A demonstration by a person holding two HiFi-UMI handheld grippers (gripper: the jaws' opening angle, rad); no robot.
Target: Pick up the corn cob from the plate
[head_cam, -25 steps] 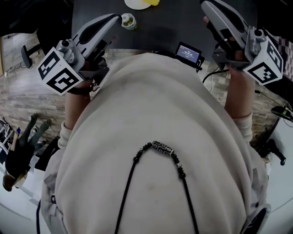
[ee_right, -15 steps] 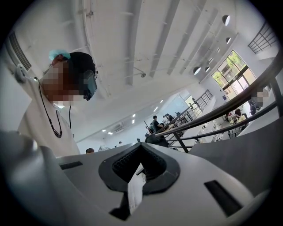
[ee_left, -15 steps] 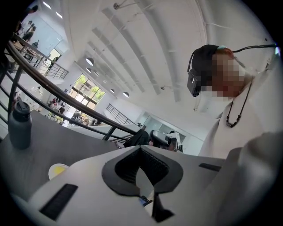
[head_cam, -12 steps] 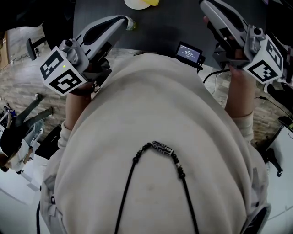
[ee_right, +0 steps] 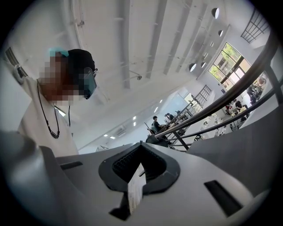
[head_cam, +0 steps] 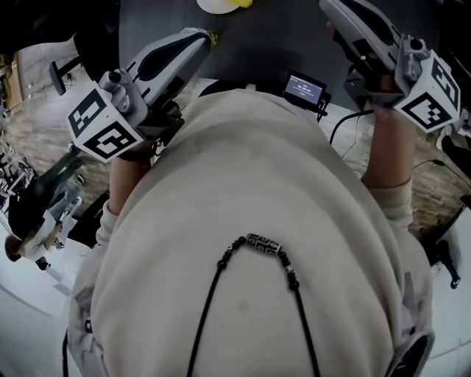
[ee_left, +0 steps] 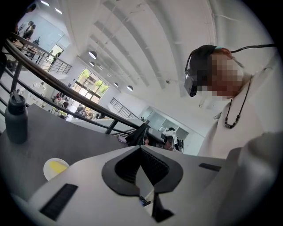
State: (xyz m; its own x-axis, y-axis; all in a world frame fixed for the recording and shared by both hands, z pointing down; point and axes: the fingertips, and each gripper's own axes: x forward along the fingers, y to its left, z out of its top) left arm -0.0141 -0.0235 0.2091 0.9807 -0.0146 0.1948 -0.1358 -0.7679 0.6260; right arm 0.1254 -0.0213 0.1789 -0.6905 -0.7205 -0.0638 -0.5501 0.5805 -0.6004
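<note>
The corn cob (head_cam: 241, 2) is a yellow piece on a pale plate (head_cam: 212, 6), cut off by the top edge of the head view on a dark table (head_cam: 257, 44). The left gripper view shows the plate (ee_left: 49, 173) and the corn (ee_left: 57, 166) low at the left. My left gripper (head_cam: 203, 34) (ee_left: 141, 148) points toward the table, short of the plate, jaws together with nothing between them. My right gripper (head_cam: 328, 4) (ee_right: 141, 144) is raised at the upper right, well apart from the plate, shut and empty.
A small device with a lit screen (head_cam: 304, 87) sits at the table's near edge between the grippers. A dark bottle (ee_left: 17, 120) stands on the table beyond the plate. The person's pale sweater and bead necklace (head_cam: 261, 241) fill most of the head view. A railing (ee_left: 66, 86) runs behind the table.
The left gripper has shifted right and forward, covering the small jar seen at its tip earlier. The plate has slid further toward the top edge. The right gripper has moved slightly up.
</note>
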